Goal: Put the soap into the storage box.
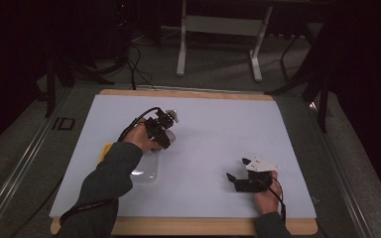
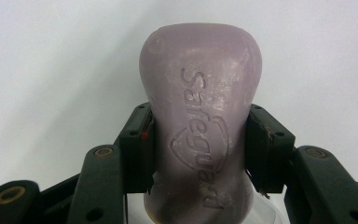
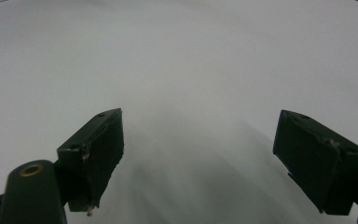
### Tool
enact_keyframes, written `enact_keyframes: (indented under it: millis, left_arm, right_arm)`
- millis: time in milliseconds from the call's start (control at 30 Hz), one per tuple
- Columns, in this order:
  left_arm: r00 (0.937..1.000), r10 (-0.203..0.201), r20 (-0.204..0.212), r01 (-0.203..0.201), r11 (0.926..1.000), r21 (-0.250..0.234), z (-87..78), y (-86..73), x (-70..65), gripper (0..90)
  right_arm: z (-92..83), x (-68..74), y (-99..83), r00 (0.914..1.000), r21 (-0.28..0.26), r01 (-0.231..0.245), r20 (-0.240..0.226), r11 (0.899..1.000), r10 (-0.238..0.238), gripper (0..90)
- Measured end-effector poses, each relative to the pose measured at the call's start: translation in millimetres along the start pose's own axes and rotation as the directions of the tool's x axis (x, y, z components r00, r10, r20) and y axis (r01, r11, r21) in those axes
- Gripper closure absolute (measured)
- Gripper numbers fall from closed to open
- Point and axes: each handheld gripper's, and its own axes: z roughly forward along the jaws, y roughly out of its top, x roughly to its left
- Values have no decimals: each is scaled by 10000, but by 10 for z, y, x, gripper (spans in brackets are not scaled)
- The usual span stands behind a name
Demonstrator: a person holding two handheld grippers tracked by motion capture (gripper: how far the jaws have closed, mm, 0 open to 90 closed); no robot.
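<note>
Nearest you, your right gripper (image 1: 239,174) rests low over the white table (image 1: 218,134) with its jaws spread wide and nothing between them. Farther out, your left gripper (image 2: 198,140) is clamped on the waist of a lilac soap bar (image 2: 200,116), carried above the surface just past a clear dish (image 1: 146,171). This looks like the carrying step; next you would need a steady lowering before you loosen the grip.
</note>
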Motion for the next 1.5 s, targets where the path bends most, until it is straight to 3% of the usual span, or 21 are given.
enact_keyframes:
  millis: [600,1267,1500]
  left_arm:
    - [9993,-383,-12,383,9985,-395,-153,-301,126,500]
    - [9966,-817,68,820,9932,-821,-265,-528,206,500]
    - [9961,-887,-21,883,9932,-758,-280,-596,222,500]
  right_arm:
    - [-5,1,-2,10000,-35,-27,31,10000,27,158]
    - [-10,5,-3,10000,-70,-15,74,10000,16,158]
    - [-8,6,-3,10000,-56,-23,78,10000,24,158]
